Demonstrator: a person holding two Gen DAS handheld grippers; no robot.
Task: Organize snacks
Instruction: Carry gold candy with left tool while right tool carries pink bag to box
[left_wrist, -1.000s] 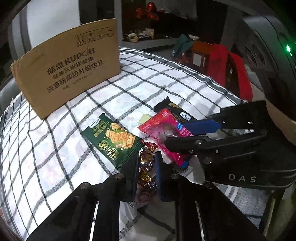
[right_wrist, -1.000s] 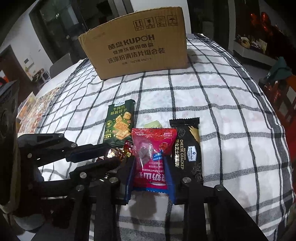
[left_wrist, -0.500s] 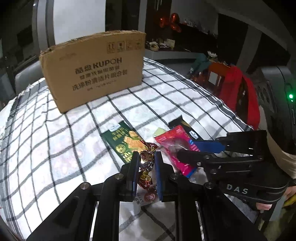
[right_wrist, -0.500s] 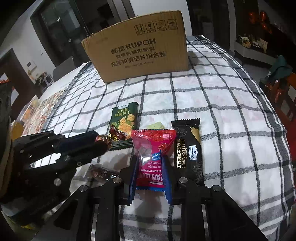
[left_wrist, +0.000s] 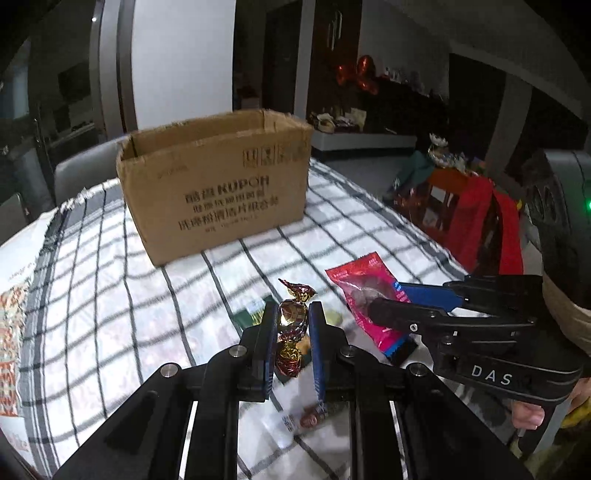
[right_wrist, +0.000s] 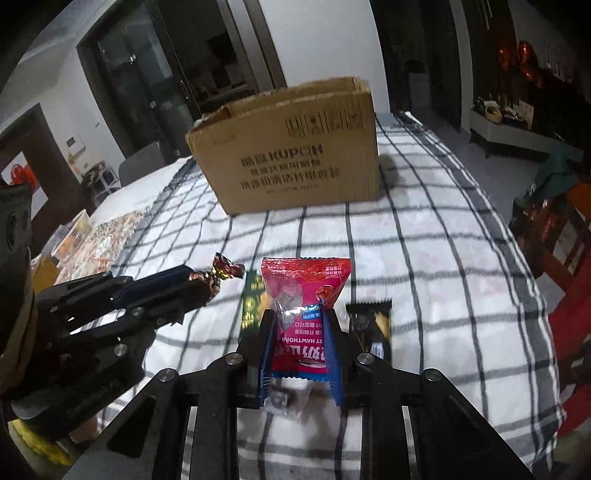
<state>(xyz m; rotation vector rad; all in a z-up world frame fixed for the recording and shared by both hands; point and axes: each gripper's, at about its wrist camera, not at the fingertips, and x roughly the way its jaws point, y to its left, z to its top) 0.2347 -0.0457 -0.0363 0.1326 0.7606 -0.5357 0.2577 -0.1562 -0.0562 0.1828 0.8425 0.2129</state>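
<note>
Room: dim interior; dark doorways and a white wall panel are seen behind, a red cloth (left_wrist: 476, 218) is draped over furniture at the right side.
Surface: covered by a white cloth with a dark check pattern (right_wrist: 443, 236); a patterned mat (left_wrist: 9, 332) lies at its left edge.
Cardboard box: brown cardboard box (left_wrist: 218, 184) printed KUPOH is stood upright at the far part of the surface, top flaps open; interior not visible.
Left gripper: left gripper (left_wrist: 292, 321) is clenched on a foil-wrapped candy (left_wrist: 292, 317), pinched across its middle between the blue pads; twisted wrapper ends stick out above and below the grip. In the right wrist view the candy (right_wrist: 221, 273) is seen raised off the cloth at the tip of the left gripper (right_wrist: 199, 284).
Right gripper: right gripper (right_wrist: 299, 332) is clamped on the lower half of a red snack packet (right_wrist: 304, 288), whose upper half stands up past the fingertips. In the left wrist view the packet (left_wrist: 365, 295) is seen held off the cloth.
Green packet: green packet (right_wrist: 253, 306) lies flat on the cloth, partly hidden behind the red packet.
Black packet: black cracker packet (right_wrist: 371, 325) lies flat on the cloth just right of the right gripper.
Small items: a pale green piece (left_wrist: 334, 316) lies near the green packet; another small wrapped sweet (left_wrist: 308, 419) lies on the cloth under the left gripper, blurred.
Gripper spacing: both are held side by side short of the box, apart from each other.
</note>
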